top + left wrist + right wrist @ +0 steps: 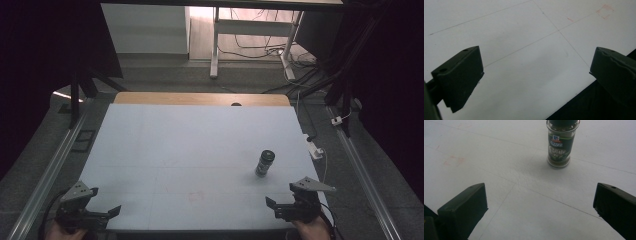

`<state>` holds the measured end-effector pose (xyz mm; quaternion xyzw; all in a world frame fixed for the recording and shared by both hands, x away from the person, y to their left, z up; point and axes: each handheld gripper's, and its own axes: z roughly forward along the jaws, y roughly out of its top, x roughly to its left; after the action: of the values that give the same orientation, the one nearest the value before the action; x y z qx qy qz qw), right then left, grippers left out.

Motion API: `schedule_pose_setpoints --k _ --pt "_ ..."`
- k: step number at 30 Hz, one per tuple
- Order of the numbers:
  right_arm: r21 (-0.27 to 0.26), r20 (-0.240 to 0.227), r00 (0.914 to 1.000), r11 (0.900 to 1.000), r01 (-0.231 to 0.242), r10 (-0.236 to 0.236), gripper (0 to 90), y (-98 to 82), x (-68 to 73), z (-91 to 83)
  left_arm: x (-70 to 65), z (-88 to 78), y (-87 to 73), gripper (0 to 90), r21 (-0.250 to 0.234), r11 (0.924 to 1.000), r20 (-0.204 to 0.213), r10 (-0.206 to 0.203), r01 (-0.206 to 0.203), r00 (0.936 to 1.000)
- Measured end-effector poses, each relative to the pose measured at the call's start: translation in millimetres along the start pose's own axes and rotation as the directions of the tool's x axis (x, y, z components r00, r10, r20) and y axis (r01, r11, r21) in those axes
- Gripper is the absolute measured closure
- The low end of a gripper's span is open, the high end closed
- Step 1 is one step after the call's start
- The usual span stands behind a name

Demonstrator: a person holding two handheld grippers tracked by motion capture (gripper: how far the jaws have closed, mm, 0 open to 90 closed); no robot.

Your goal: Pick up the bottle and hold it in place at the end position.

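Here, a small spice jar [265,163] stands upright on the white table [175,145], in its right half, toward the near edge. It has a dark cap and a green label, and dark contents show through the glass. The right gripper [280,207] is at the near right corner, jaws wide apart and empty, the jar near in front of it. The left gripper [102,216] is at the near left corner, jaws also apart, over bare surface beside the table edge. The middle and far parts are open.
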<state>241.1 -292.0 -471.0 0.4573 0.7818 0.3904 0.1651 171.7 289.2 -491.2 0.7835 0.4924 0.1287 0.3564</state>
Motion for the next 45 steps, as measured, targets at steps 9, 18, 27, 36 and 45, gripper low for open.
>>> schedule_pose_setpoints --k 9,18,27,36,45 --pt "0.017 0.007 0.9998 1.000 0.021 -0.021 0.0 1.5 2.4 2.9 -0.5 -0.9 -1.0 0.0 0.000 1.0000 0.001 0.000 0.000 1.0000" --pt "0.021 0.000 0.9998 1.000 0.021 -0.022 0.0 1.4 2.1 3.1 -0.8 0.0 -0.3 0.0 0.006 0.9999 0.008 0.009 -0.010 0.9999" --pt "0.028 0.000 0.9997 0.999 0.023 -0.023 0.0 1.9 2.6 3.7 -1.5 0.5 -0.1 0.0 0.008 0.9998 0.013 0.017 -0.017 0.9998" --pt "0.016 -0.015 0.9993 0.999 0.033 -0.033 0.0 4.0 3.6 4.1 -0.9 -0.1 -0.4 0.0 0.004 0.9999 0.014 0.014 -0.014 0.9998" --pt "0.005 -0.026 0.9987 0.999 0.045 -0.044 0.0 6.4 3.4 7.2 -0.4 -0.5 -0.7 0.0 0.000 1.0000 0.015 0.008 -0.008 0.9999"
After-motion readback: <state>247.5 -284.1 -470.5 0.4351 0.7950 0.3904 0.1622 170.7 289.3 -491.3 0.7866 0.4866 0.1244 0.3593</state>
